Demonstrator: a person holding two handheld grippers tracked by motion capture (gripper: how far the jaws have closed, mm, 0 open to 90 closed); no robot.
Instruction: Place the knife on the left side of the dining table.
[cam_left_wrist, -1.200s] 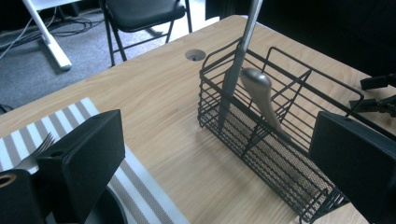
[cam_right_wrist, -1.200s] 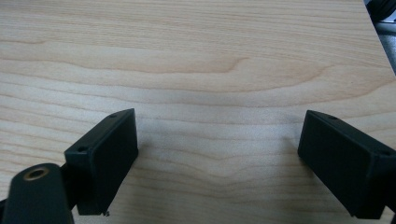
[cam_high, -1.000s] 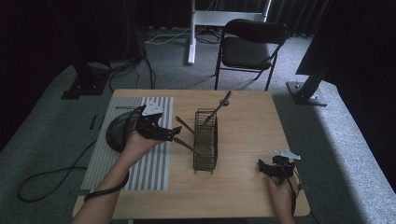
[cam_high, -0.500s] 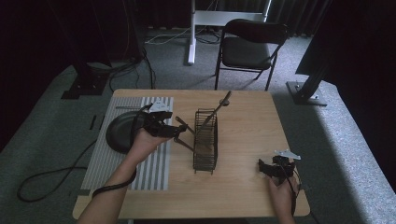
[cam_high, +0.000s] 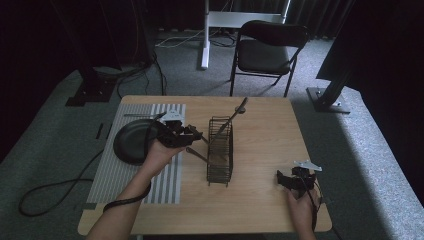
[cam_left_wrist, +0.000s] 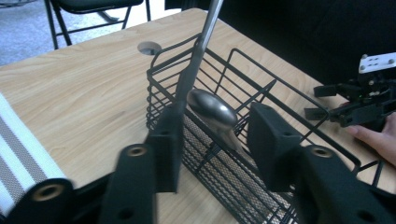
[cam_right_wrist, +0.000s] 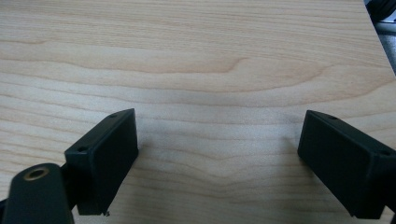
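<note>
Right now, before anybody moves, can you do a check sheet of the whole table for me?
Surface: wooden table, striped mat along its left side.
Job's things: wire basket mid-table with a long utensil leaning out; a metal spoon over the basket; black plate on the mat.
Clutter: nothing seen.
Grippers: left gripper beside the basket, jaws just been closing, spoon between them, gaps visible at both pads. Right gripper open over bare wood at the near right corner.
Cables: left gripper's cable trails onto the floor; more cables behind the table.
Surroundings: folding chair, grey carpet, dark curtains.
</note>
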